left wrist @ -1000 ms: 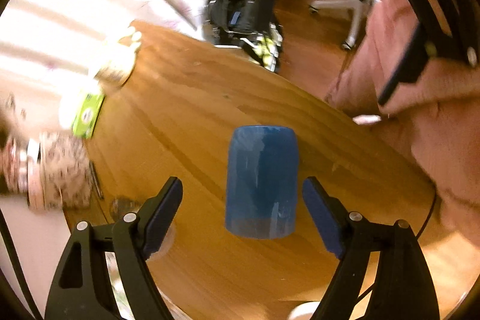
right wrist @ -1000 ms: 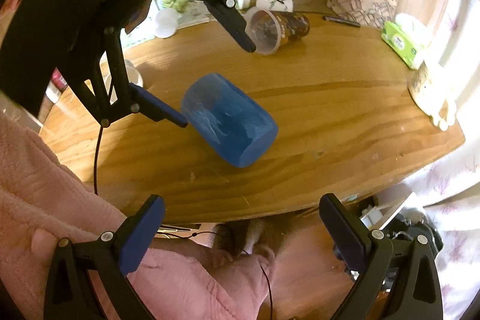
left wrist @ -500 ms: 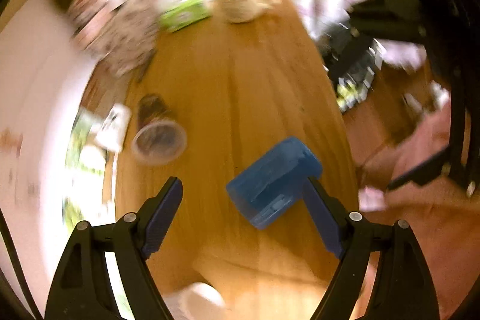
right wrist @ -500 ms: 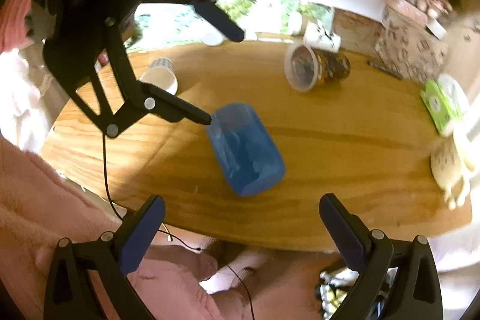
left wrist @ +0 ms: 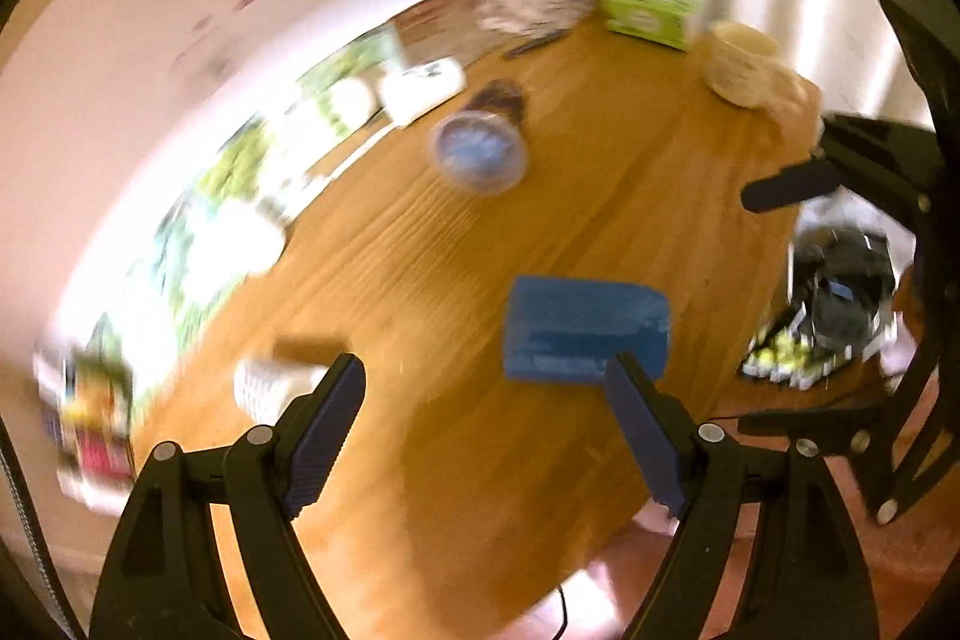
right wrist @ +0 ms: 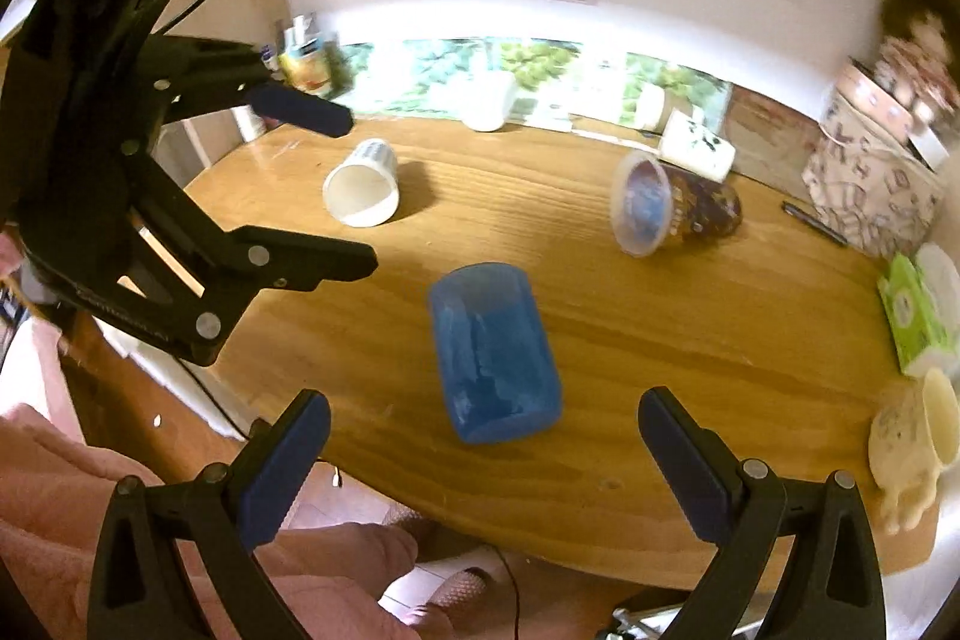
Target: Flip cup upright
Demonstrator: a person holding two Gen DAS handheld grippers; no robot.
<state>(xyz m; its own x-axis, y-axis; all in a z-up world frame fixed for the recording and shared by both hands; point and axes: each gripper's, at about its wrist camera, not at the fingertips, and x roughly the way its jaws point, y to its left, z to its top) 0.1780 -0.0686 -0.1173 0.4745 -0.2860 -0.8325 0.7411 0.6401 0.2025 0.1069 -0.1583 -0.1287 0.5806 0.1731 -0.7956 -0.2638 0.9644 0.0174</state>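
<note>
Left wrist view: the picture is motion-blurred. The left gripper (left wrist: 486, 430) has its jaws spread wide with nothing between them. The blue cup (left wrist: 585, 337) lies on its side on the wooden table (left wrist: 480, 490), just past the right-hand finger at about 1 o'clock from the gripper's centre, close to the table's near edge. Its long axis runs roughly from 9 to 3 o'clock across the picture; blur hides which end is the mouth. Farther off, at about 12 o'clock, a clear plastic cup (left wrist: 480, 154) also lies tipped, and a white cup (left wrist: 270, 388) sits near the left finger at about 9 o'clock. The right gripper (left wrist: 792, 187) shows at the 3 o'clock edge.

Right wrist view: the right gripper (right wrist: 480, 466) is likewise wide apart and empty. The blue cup (right wrist: 495, 352) lies directly ahead, between the lines of the two fingers, near the front edge of the wooden table (right wrist: 690, 400). Its long axis runs almost 12 to 6 o'clock, tilted slightly toward 5. The far end at 12 o'clock looks like the open rim, though I cannot be sure. The left gripper (right wrist: 336, 184) hangs at about 10 o'clock, jaws apart, clear of the cup. A white cup (right wrist: 363, 184) and a clear plastic cup (right wrist: 645, 205) lie tipped farther back.

Judging progress: nothing is accomplished yet. The cup is neither grasped nor raised, so the grasp, turn and upright placement all remain.
</note>
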